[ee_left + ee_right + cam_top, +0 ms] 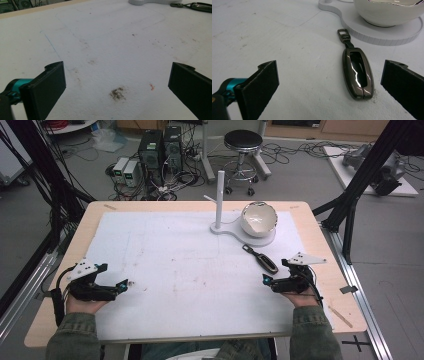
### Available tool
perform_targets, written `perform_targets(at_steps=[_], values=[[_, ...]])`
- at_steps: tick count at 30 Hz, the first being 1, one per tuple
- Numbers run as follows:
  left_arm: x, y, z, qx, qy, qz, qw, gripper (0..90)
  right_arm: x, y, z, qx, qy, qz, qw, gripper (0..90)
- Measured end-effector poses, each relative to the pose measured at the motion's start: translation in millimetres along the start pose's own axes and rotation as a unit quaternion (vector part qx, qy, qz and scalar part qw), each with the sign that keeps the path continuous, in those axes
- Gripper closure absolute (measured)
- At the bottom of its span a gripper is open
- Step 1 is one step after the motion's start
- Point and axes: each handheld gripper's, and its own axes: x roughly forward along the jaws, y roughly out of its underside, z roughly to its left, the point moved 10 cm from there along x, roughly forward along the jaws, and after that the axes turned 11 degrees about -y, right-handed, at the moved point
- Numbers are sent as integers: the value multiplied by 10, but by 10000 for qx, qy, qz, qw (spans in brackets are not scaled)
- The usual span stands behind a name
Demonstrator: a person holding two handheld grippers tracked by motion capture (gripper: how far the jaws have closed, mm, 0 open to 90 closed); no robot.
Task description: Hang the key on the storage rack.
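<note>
Right gripper view: right gripper point(329, 82) wide open, empty, near key fob point(357, 72)

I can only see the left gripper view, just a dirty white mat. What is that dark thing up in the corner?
Observer: A dark, glossy key fob with a loop, lying flat near the right gripper.
Operator: Is that gripper holding it?
Observer: No, its jaws stand open with the fob ahead of them, untouched.
Operator: What's behind the fob?
Observer: A white bowl on a white stand with an upright post.
</note>
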Motion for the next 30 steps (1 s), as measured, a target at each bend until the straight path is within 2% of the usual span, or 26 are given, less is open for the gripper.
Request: perform_targets(at_steps=[21,30], values=[[-10,2,-3,7,-18,5,10000,17,39,27,-13,-8,61,148,9999,5],[-1,18,-9,24,-27,50,10000,17,103,-132,6,4,28,216,9998,5]])
